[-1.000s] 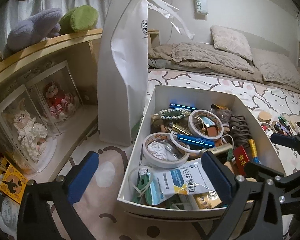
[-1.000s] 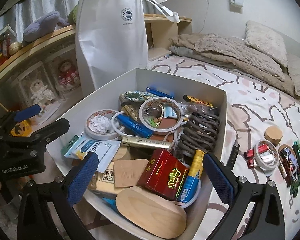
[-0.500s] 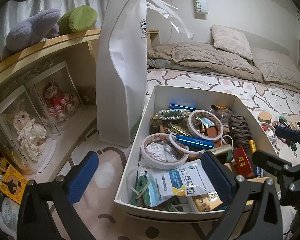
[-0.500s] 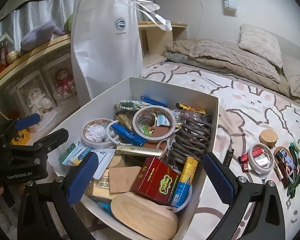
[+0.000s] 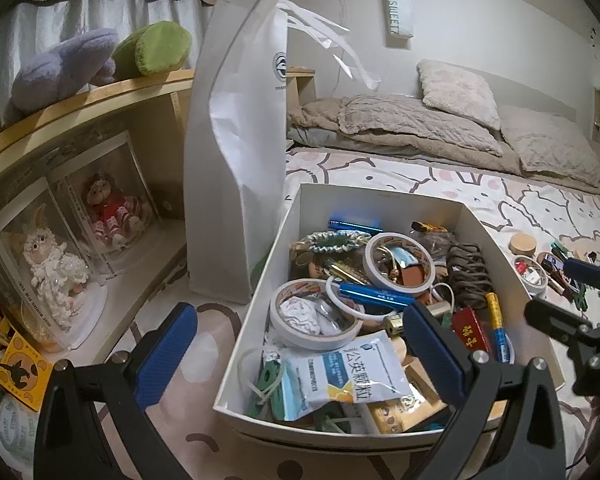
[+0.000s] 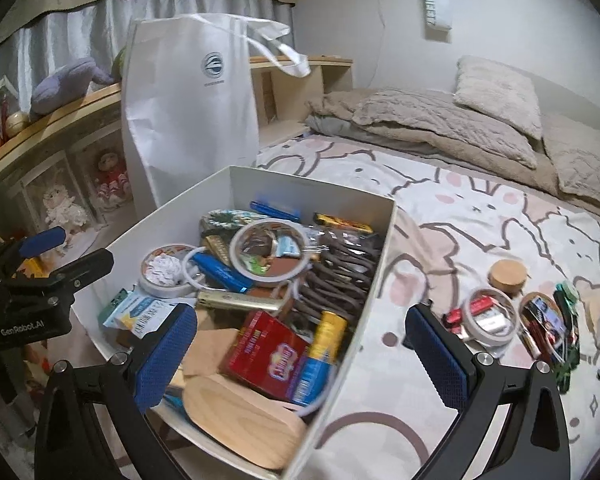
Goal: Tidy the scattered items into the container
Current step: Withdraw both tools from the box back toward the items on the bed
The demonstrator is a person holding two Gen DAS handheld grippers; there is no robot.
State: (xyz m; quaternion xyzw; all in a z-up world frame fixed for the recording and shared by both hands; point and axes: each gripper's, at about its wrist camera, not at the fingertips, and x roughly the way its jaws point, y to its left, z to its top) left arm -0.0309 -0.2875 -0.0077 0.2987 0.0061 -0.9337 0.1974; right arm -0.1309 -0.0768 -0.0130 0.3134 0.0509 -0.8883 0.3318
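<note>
Swung rightward, right claw (image 6: 300, 354) gapes empty between box (image 6: 374, 264) and tape roll (image 6: 489, 316).

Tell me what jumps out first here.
The white cardboard box crammed with tape rolls, pens and packets sits in the middle of the bed. A tall white paper bag stands behind it. A cluster of small loose items lies on the cartoon-print sheet, right of the box.

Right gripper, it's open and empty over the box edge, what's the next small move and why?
Probably swing the right gripper rightward toward the tape roll on the bedspread. Its jaws stand open holding nothing, and that roll, with a small wooden lid and other clutter nearby, lies outside the white box.
</note>
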